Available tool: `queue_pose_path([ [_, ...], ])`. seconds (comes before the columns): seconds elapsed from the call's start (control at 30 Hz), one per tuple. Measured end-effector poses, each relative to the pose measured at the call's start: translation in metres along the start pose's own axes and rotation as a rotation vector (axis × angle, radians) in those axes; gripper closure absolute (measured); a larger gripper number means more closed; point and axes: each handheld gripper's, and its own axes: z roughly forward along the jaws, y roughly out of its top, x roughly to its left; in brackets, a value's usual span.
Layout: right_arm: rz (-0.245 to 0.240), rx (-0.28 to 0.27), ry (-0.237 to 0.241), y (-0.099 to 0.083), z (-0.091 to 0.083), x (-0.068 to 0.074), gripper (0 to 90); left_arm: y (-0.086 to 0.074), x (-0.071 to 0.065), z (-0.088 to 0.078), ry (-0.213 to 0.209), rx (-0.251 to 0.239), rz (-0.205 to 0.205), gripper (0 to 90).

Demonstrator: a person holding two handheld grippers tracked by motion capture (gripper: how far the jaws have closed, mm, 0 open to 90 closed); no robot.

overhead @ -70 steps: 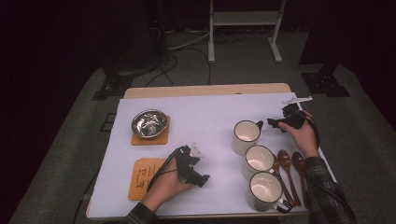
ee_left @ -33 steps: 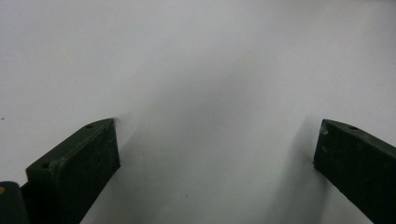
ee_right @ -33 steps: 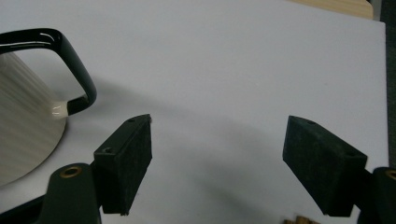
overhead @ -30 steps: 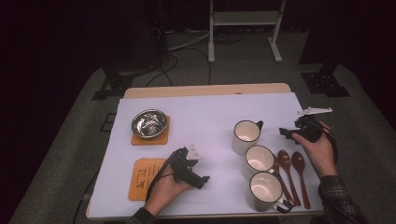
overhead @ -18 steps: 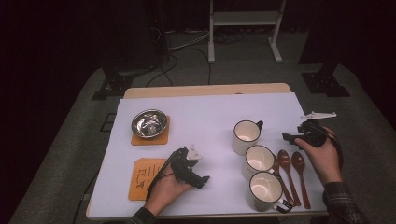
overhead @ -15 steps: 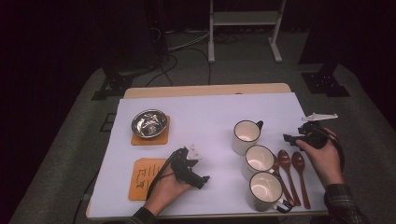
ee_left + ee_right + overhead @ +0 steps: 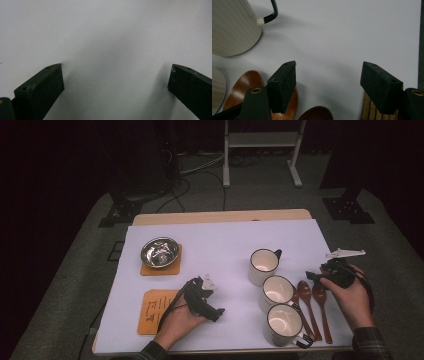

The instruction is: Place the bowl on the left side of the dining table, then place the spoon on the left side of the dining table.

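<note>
High view: the right tongs (image 7: 311, 276) hover over the wooden spoons (image 7: 314, 305) beside three cups (image 7: 277, 291); the left tongs (image 7: 216, 312) rest on the bench (image 7: 225, 245). Left gripper view: jaws apart on bare bench. Right gripper view: jaws apart, just closing slightly, nothing between them, spoon bowls (image 7: 242, 87) below.

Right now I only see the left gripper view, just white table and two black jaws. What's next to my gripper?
Observer: An orange mat lies just left of your left gripper, which is open.
Operator: Are there any cups?
Observer: Yes, three mugs stand in a row farther right: far, middle, near.
Operator: What's the other gripper doing?
Observer: The right gripper hovers over the bowl ends of the wooden spoons beside the mugs. Its jaws have just been closing a little but grip nothing.
</note>
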Motion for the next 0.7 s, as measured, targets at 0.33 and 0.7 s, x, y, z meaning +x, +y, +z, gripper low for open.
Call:
queue_pose_path([
  [0.33, 0.017, 0.009, 0.014, -0.015, -0.008, 0.002, 30.0, 0.003, -0.001, 0.000, 0.006, 0.021, 0.000, 0.0],
  [0.7, 0.016, 0.033, 0.010, -0.027, -0.014, 0.006, 31.0, 0.004, -0.001, 0.000, 0.006, 0.034, -0.005, 0.0],
])
